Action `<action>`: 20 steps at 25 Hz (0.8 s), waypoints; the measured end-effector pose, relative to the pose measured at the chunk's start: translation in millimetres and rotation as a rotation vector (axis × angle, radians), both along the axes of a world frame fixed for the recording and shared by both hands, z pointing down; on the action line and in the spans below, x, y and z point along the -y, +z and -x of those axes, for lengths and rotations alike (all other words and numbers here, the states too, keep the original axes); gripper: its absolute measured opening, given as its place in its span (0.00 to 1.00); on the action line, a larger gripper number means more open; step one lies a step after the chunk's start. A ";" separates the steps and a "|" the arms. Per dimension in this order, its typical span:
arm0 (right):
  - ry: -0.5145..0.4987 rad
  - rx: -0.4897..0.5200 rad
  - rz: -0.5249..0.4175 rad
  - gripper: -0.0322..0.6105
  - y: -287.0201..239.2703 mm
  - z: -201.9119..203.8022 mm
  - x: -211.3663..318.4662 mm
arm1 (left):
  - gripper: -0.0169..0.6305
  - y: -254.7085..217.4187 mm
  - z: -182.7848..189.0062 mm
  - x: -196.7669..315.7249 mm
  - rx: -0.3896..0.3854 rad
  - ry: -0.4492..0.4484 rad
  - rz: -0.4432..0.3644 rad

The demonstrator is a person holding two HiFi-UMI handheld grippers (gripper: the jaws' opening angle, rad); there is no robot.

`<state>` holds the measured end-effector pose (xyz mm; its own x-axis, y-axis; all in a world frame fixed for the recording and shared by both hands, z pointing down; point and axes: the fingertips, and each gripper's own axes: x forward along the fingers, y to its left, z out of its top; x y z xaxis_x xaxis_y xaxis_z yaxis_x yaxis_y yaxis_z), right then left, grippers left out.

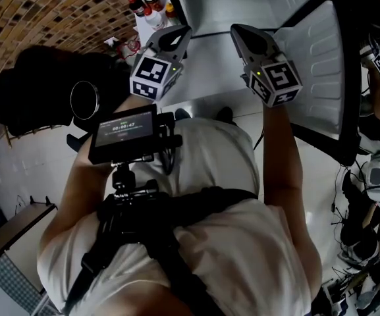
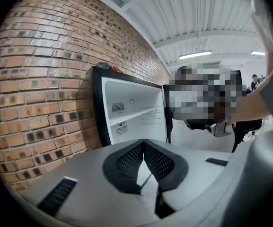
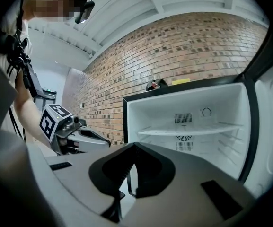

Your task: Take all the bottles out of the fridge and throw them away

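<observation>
Both pairs shut & empty, held up before the open fridge [image 3: 164, 110].
L gripper [image 2: 150, 176], R gripper [image 3: 127, 186]: I see fingers pressed together, nothing between. Only head view gives me red-capped bottles [image 1: 147, 8], beside fridge's upper-left corner. Door [image 1: 318, 71] swung right, brick wall [image 2: 41, 79] left.

The wall [image 2: 32, 79] is rough brick and the fridge [image 3: 193, 103] lining looks smooth, glossy white plastic.

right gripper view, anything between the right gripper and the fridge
Nothing: the right gripper view shows a bare stretch from the right gripper to the open fridge, whose compartment holds only a shelf.
</observation>
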<state>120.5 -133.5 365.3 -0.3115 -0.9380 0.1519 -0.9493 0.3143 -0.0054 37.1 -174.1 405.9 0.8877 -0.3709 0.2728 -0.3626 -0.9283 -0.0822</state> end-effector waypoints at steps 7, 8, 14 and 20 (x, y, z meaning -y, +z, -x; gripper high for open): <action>-0.021 0.010 0.002 0.05 3.7 7.2 3.2 | 0.04 4.2 4.4 2.7 0.003 -0.017 0.006; -0.021 0.013 0.003 0.05 3.9 7.0 3.5 | 0.04 4.9 4.5 3.0 0.005 -0.017 0.007; -0.022 0.010 0.001 0.05 2.1 8.9 3.1 | 0.04 4.9 4.2 3.5 -0.001 -0.018 0.005; -0.026 0.018 0.005 0.05 6.4 11.1 3.1 | 0.04 8.4 5.8 3.4 0.009 -0.016 0.004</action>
<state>109.4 -136.6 371.7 -0.3381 -0.9289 0.1511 -0.9407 0.3384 -0.0243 31.4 -177.5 414.3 0.8790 -0.3844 0.2821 -0.3770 -0.9225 -0.0822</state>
